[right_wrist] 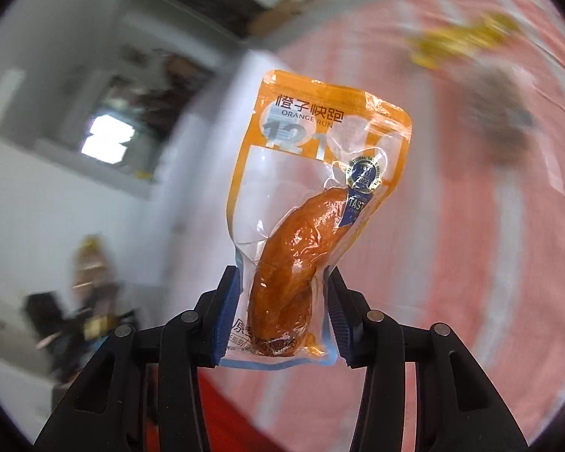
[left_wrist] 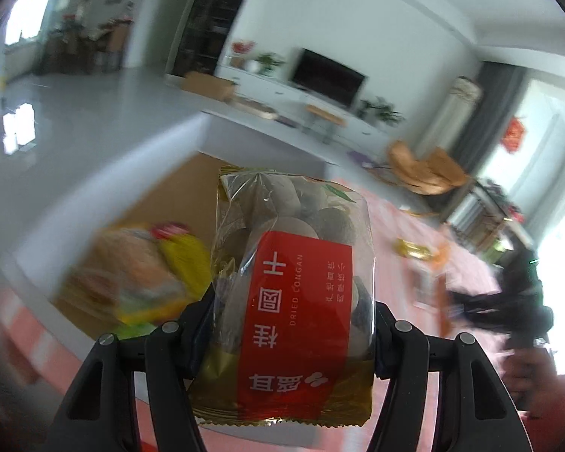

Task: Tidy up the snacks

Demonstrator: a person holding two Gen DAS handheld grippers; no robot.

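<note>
Gold-edged dried longan packet (left_wrist: pixel 293 293) pinched by our left gripper (left_wrist: pixel 293 324) | right gripper (right_wrist: pixel 284 316) clamps orange chicken pouch (right_wrist: pixel 312 203) | both lifted clear for sorting, we judge

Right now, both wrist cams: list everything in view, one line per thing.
dried longan pack: 1, clear and gold with red label, clamped in the left tool
chicken breast pouch: 1, orange and clear, clamped in the right tool
cardboard box: 1, brown, behind the longan pack, holds blurred snack bags
snack bags: count unclear, yellow and orange, inside the box
tablecloth: 1, pink striped, under the loose snacks
gold wrapped snack: 1, gold, on the cloth at right
television: 1, black, against the far wall
left tool: 1, black, shut on the longan pack
right tool: 1, black with blue pads, shut on the pouch
</note>
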